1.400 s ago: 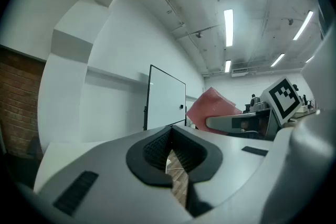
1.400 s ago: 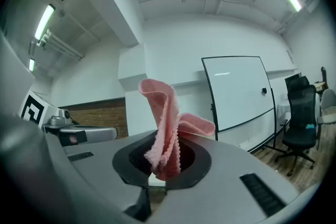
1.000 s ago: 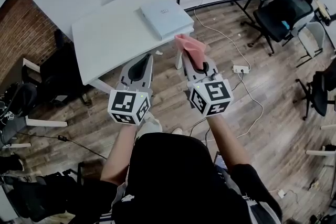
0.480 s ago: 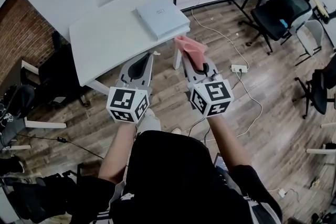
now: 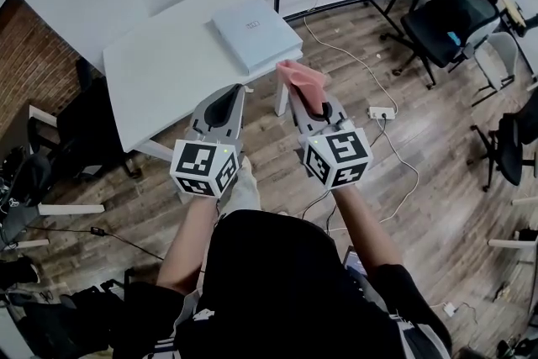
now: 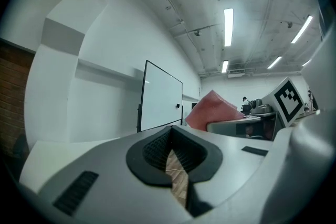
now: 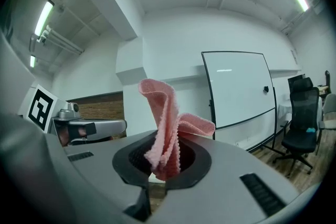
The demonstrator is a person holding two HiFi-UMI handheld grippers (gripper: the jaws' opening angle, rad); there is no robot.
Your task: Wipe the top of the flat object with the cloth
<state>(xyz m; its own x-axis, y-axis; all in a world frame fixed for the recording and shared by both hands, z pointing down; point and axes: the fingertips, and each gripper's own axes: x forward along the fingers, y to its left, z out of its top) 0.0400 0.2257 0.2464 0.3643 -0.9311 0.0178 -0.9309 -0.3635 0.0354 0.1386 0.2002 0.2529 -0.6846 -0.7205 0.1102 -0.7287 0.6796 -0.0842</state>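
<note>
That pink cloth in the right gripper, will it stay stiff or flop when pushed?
Probably floppy: the pink cloth folds and droops above the right gripper, whose jaws pinch it. Likely light, since that pinch holds it up. It may bunch rather than slide.

No legible text anywhere; small mark on flat object unreadable.

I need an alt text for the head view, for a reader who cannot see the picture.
Seen from above, a person holds two tools: the right tool is shut on a pink cloth, and the left tool is shut and empty. Just ahead stands a white table with a flat pale object lying near its right end.
</note>
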